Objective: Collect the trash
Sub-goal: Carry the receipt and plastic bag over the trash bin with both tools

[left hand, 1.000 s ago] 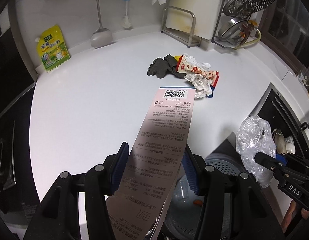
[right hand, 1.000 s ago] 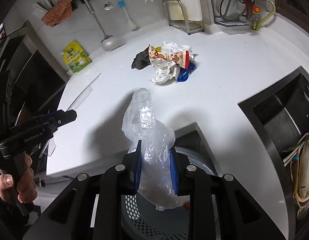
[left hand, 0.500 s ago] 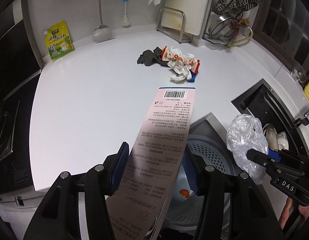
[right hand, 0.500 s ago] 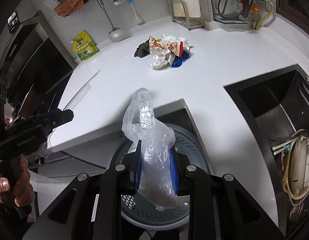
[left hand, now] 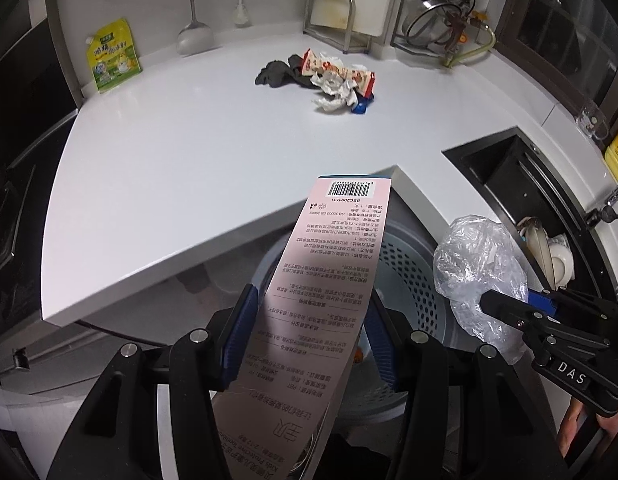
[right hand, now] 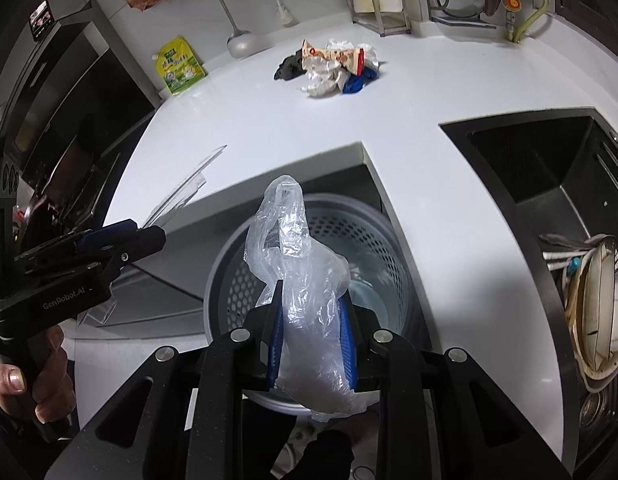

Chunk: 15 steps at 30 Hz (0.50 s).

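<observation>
The white bench [left hand: 197, 168] wrapped round a notch at its front edge, and in that notch, below bench level, stood the perforated waste bin [right hand: 309, 264], presumably set there so rubbish could be dropped straight down from the work surface. Both grippers hung over its mouth, tilted steeply downward, a pose that suited letting go rather than reaching.

The left gripper [left hand: 305, 336] had its jaws partly closed on the edges of a long pink carton [left hand: 329, 272], flattened (barcode end furthest out), which stuck forward over the bin. The right gripper [right hand: 311, 344] had its jaws drawn close together on a crumpled clear plastic bag [right hand: 305, 280], whose loose top stood up above them.

Well back on the bench lay the remaining heap of trash [left hand: 325, 80]: a snack wrapper, crumpled paper, something dark, something blue, not yet collected.
</observation>
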### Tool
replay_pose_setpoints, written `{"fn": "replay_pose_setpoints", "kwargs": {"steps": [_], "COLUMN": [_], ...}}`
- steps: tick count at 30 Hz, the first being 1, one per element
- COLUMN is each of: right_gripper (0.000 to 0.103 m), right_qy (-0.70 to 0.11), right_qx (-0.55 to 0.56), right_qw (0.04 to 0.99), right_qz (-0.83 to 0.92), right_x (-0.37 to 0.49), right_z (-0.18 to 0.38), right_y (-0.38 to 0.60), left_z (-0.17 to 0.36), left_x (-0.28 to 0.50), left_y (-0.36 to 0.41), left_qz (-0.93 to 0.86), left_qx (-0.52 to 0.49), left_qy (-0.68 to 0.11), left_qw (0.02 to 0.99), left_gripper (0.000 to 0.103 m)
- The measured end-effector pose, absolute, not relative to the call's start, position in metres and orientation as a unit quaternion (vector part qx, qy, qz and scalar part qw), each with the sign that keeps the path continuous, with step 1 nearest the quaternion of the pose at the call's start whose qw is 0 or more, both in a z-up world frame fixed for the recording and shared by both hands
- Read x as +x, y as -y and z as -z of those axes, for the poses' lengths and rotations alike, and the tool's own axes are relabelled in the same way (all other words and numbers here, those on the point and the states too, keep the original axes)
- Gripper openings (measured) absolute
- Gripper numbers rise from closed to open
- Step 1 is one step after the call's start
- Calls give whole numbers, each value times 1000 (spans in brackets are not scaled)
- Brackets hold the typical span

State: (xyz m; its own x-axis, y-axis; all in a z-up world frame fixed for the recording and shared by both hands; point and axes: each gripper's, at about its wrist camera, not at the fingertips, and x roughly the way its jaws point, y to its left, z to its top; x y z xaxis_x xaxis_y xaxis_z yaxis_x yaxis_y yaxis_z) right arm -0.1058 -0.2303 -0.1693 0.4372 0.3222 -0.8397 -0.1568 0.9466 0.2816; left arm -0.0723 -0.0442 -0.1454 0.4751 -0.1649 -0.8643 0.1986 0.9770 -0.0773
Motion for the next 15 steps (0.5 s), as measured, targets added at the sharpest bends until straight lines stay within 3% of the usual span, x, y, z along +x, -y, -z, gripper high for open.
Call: {"fn": "replay_pose_setpoints", "kwargs": {"steps": [15], "right_gripper": [23], "right_qy": [-540], "right_qx": [74], "right_qw": [826], "right_qz": [-144], "right_x": [-116], "right_z": [202], "right_y": [223], "left_z": [183], "left_x": [-86], "left_y": [53], "left_qz": [98], "left_qx": [20], "left_qy": [-534], "left_qw": [839], "left_gripper": [51]}}
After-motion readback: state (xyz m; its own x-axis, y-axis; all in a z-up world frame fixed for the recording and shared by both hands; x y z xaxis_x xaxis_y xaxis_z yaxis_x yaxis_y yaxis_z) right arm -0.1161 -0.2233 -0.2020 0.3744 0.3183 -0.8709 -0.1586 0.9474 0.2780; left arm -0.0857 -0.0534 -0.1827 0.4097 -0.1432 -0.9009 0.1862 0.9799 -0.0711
